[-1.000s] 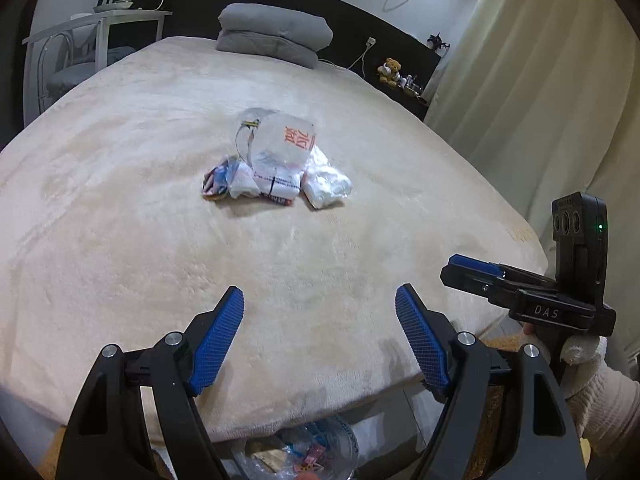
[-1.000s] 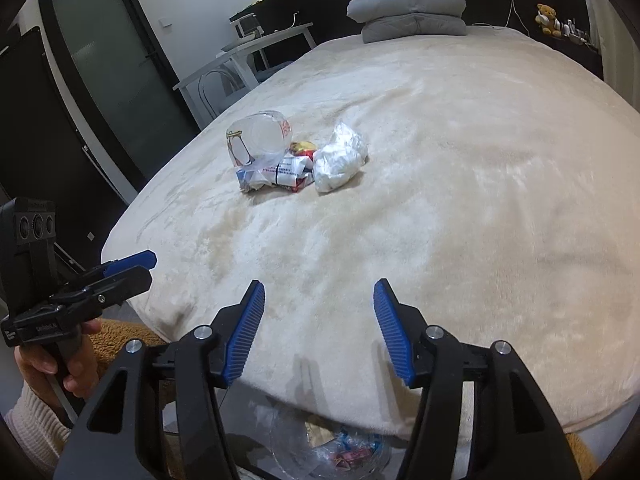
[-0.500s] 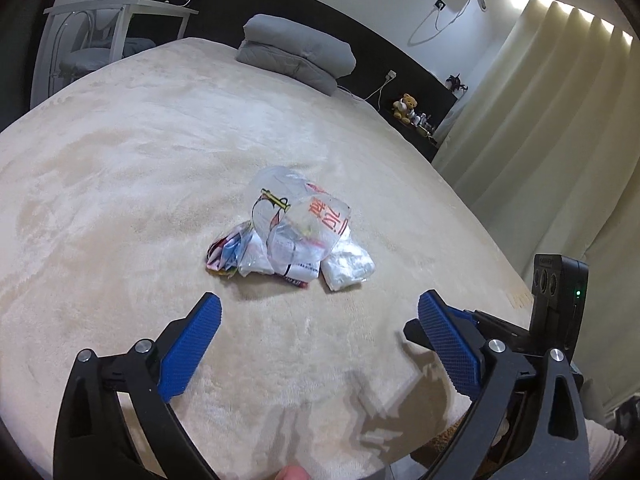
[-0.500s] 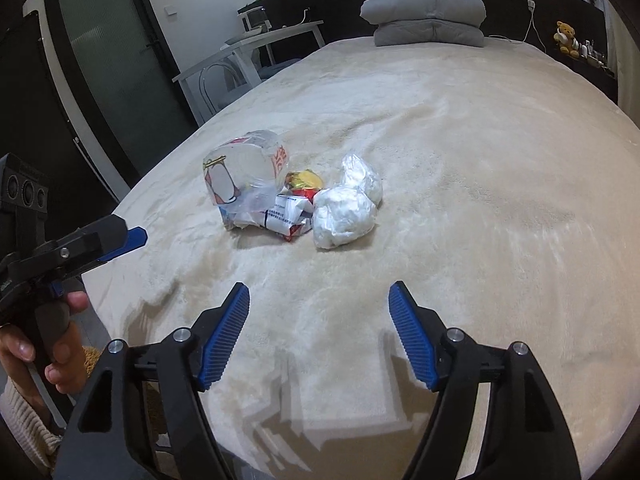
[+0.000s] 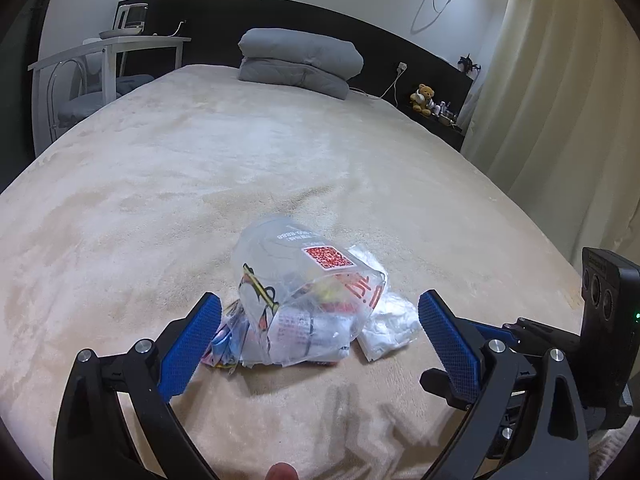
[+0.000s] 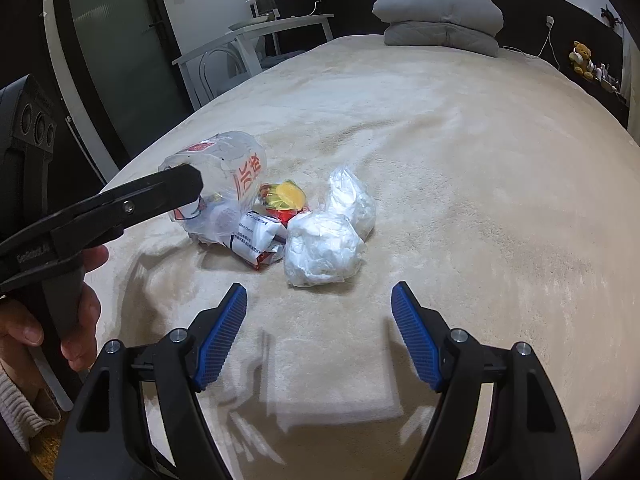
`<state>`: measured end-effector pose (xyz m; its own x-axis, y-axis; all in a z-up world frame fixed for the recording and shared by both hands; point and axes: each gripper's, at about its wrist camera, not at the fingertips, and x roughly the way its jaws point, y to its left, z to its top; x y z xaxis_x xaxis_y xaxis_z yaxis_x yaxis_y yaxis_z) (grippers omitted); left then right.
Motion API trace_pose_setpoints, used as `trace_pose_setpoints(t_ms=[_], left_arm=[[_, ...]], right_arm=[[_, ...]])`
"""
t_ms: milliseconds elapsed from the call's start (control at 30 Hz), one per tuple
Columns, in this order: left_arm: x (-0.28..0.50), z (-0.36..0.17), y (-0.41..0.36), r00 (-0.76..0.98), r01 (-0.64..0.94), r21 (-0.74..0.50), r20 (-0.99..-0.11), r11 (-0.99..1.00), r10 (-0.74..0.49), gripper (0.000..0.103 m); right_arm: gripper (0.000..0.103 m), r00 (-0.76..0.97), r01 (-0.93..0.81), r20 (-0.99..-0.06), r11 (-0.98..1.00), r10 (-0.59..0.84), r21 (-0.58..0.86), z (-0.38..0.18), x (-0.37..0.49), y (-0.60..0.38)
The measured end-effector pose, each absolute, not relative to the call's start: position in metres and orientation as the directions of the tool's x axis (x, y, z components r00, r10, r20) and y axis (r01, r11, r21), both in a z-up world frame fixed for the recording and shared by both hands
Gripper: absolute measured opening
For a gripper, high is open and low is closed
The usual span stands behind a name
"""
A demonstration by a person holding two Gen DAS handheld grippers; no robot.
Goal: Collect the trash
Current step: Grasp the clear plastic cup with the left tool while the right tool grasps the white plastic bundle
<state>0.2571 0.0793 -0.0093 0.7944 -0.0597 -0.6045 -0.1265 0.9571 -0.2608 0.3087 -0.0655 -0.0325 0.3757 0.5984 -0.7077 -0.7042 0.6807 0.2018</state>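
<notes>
A pile of trash lies on the beige bed (image 5: 160,208). A clear plastic bag with red print (image 5: 304,280) sits on top of crumpled wrappers (image 5: 308,336), with a white crumpled bag (image 5: 390,326) at its right. My left gripper (image 5: 318,336) is open, its jaws either side of the pile, close in front of it. In the right wrist view the clear bag (image 6: 232,172), a printed wrapper (image 6: 256,240), a red and yellow wrapper (image 6: 286,198) and the white bag (image 6: 324,248) show. My right gripper (image 6: 319,334) is open and empty, just short of the white bag.
Folded grey bedding (image 5: 300,62) lies at the bed's head. A white desk and chair (image 5: 100,68) stand at the left, curtains (image 5: 560,100) at the right, and a teddy bear (image 5: 423,98) on the dark shelf. A dark door (image 6: 116,48) is left of the bed.
Both grippers have moved forward over the bed toward the trash pile, which now sits much closer. The left gripper's jaws now flank the pile. Both stayed open.
</notes>
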Motion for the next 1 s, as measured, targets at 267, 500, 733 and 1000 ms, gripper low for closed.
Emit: trace_pose_setpoints(t_ms=[267,500,733,1000], left_arm=[[0.283,-0.017,0.063,0.773,-0.152,-0.081,-0.631,0.985,0.067,0.097],[0.295,-0.024,0.074,0.752,-0.158,-0.092,-0.656,0.983,0.06,0.088],[0.289,-0.016,0.075,0.771,-0.16,-0.079,-0.633,0.984,0.075,0.086],[0.268,-0.005,0.083,0.802,-0.173,-0.128,-0.594,0.977,0.064,0.084]], right_arm=[[0.074,0.365,-0.726,-0.723,0.666,0.586,0.174,-0.04,0.314,-0.059],[0.074,0.366,-0.73,-0.723,0.662,0.586,0.167,-0.043,0.321,-0.048],[0.074,0.377,-0.716,-0.72,0.676,0.583,0.172,-0.046,0.327,-0.035],[0.074,0.388,-0.689,-0.715,0.698,0.582,0.195,-0.048,0.337,-0.031]])
